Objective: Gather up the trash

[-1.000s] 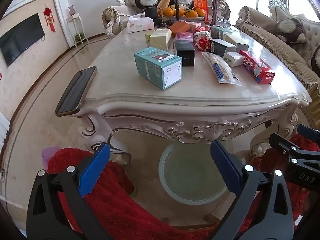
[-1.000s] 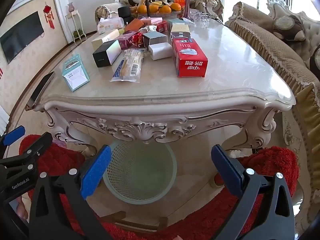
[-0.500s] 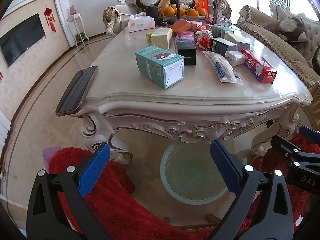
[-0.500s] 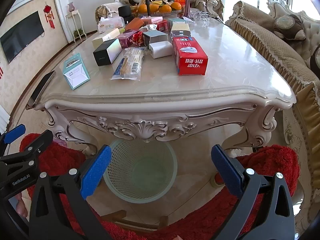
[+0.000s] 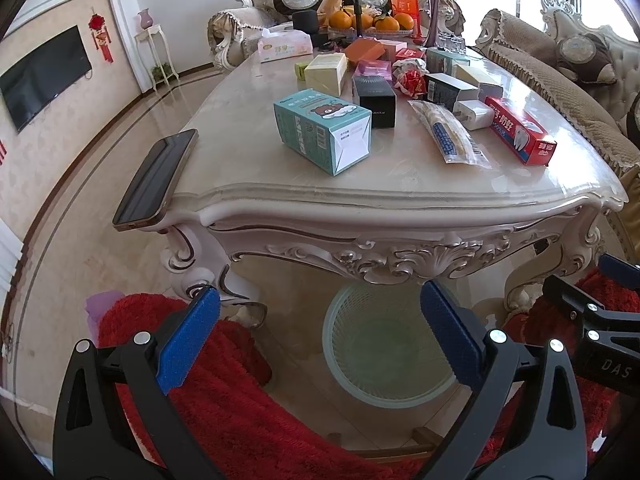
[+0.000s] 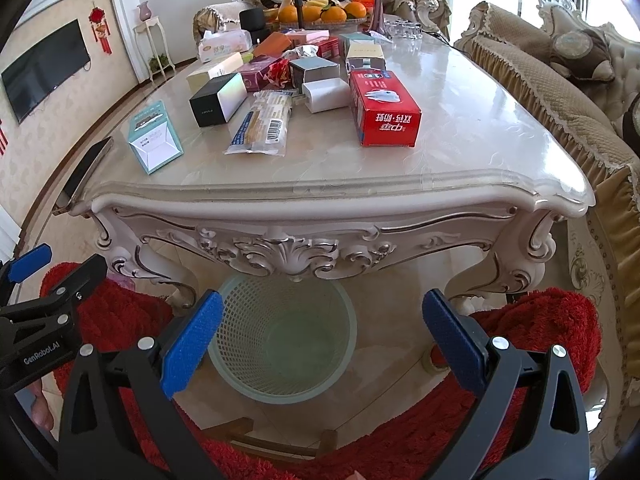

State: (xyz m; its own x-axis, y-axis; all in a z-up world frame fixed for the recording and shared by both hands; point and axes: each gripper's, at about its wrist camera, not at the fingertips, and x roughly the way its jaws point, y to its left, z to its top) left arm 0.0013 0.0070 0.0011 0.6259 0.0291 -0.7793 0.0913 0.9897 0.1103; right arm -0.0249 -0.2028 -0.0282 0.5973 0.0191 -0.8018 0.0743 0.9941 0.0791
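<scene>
Both claws are released and empty: the left gripper (image 5: 320, 334) and the right gripper (image 6: 322, 338) hang side by side below the near edge of the table (image 5: 400, 208), jaws spread wide, nothing between the blue pads. Reading left to right across the tabletop: a phone (image 5: 156, 180) overhangs the left corner and is presumably not trash; a teal box (image 5: 322, 130) lies nearest the left claw; behind it stands a black box (image 5: 376, 98); a clear plastic wrapper (image 6: 262, 124) lies flat near the middle; a small white box (image 6: 326, 94) touches a red toothpaste box (image 6: 382, 108) on the right. More cartons crowd the far end before a plate of oranges (image 6: 320, 12). A green mesh bin (image 6: 284, 344), seemingly empty, stands on the floor under the table edge, between the two claws. Collection appears not yet begun. To do the first pick well, each claw should rise above the rim, take its nearest carton across the narrow faces, and leave the phone alone; the flat wrapper probably calls for a low pinch at one end.
</scene>
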